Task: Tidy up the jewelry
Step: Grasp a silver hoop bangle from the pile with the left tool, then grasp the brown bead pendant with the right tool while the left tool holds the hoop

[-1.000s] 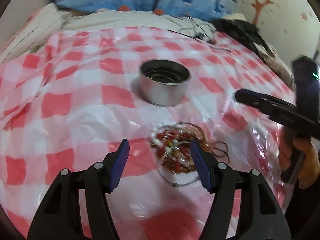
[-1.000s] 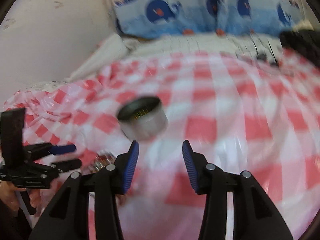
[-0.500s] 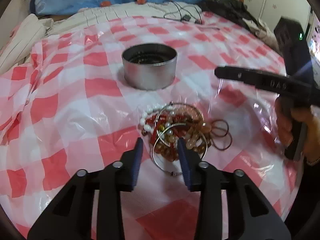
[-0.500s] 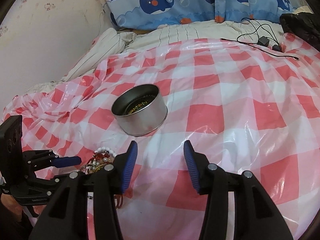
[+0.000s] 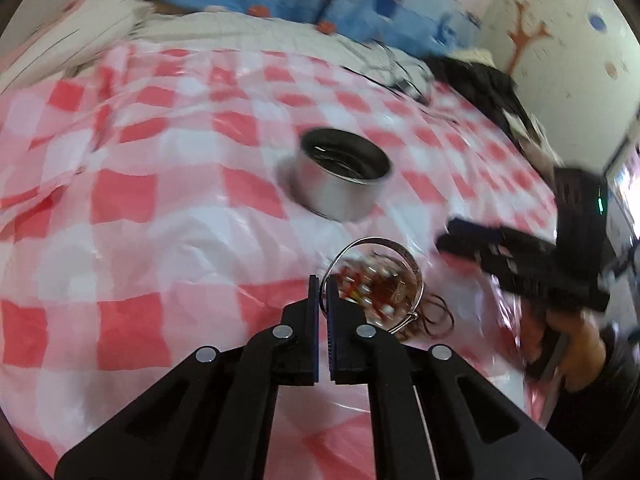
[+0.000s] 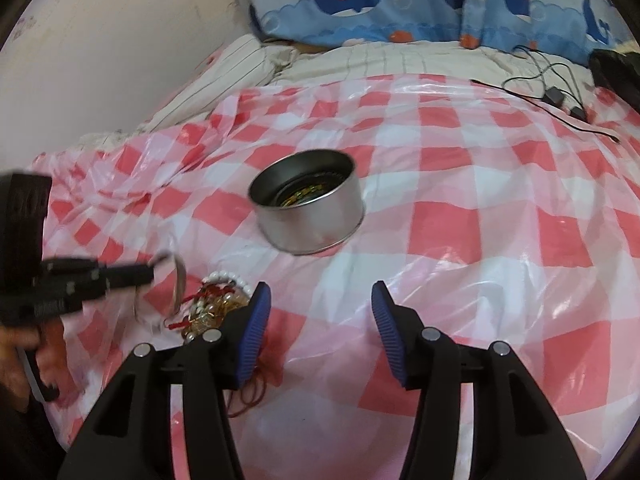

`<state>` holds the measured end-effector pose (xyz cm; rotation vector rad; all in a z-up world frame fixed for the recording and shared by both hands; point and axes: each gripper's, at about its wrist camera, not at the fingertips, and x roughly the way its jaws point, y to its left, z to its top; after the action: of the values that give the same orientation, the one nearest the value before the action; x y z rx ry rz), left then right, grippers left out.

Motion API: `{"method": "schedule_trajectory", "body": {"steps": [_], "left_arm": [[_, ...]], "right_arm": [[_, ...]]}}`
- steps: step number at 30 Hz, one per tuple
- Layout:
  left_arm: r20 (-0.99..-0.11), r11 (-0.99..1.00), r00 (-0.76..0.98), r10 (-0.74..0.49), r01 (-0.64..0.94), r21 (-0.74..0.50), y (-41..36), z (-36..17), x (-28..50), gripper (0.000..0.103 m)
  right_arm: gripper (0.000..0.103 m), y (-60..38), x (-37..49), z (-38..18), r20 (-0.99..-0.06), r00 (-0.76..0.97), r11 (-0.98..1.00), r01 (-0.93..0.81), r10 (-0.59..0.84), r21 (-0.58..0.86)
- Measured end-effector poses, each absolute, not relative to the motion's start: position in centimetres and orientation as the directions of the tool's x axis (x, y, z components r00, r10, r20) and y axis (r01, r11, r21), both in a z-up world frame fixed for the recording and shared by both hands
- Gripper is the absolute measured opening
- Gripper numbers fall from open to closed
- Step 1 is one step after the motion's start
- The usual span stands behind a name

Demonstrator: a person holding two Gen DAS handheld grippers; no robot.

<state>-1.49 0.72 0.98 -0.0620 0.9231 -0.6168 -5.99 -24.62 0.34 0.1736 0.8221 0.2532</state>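
Observation:
My left gripper [image 5: 322, 285] is shut on a thin silver bangle [image 5: 404, 251] and holds it lifted above a pile of beaded bracelets [image 5: 370, 290]. In the right wrist view the bangle [image 6: 180, 280] hangs from the left gripper [image 6: 154, 270] beside the pile [image 6: 218, 306]. A round metal tin [image 5: 340, 180] stands beyond on the red-checked plastic sheet [image 5: 160, 200], with jewelry inside [image 6: 308, 196]. My right gripper [image 6: 318, 308] is open and empty, low over the sheet right of the pile.
Brown hair ties [image 5: 436, 320] lie right of the pile. Blue whale pillows [image 6: 400, 4] and a striped pillow [image 6: 224, 76] lie at the bed's far end. Black cables [image 6: 556, 96] and dark clothes [image 5: 492, 88] sit at the far right.
My left gripper closed on the silver bangle and lifted it off the pile. The right gripper shifted slightly and stays open.

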Motion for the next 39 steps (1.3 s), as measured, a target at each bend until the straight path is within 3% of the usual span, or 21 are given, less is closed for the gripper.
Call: {"method": "schedule_trajectory", "body": {"steps": [13, 23, 25, 39], "left_arm": [[-0.746, 0.892, 0.504, -0.434, 0.356, -0.279, 2.4, 0.6, -0.1, 0.003], [-0.750, 0.894, 0.504, -0.428, 0.355, -0.272, 2.4, 0.5, 0.0, 0.003], [-0.752, 0.894, 0.502, -0.427, 0.358, -0.269, 2.4, 0.4, 0.1, 0.003], [-0.747, 0.894, 0.508, -0.428, 0.357, -0.270, 2.2, 0.5, 0.1, 0.003]], "right_arm": [[0.051, -19.3, -7.6, 0.5, -0.684, 0.577, 0.879, -0.423, 0.447, 0.218], [0.018, -18.7, -7.5, -1.5, -0.789, 0.494, 0.894, -0.423, 0.364, 0.148], [0.016, -18.8, -7.6, -1.6, -0.792, 0.495, 0.897, -0.418, 0.359, 0.145], [0.016, -23.2, -7.3, 2.0, -0.607, 0.570, 0.833, -0.368, 0.553, 0.413]]}}
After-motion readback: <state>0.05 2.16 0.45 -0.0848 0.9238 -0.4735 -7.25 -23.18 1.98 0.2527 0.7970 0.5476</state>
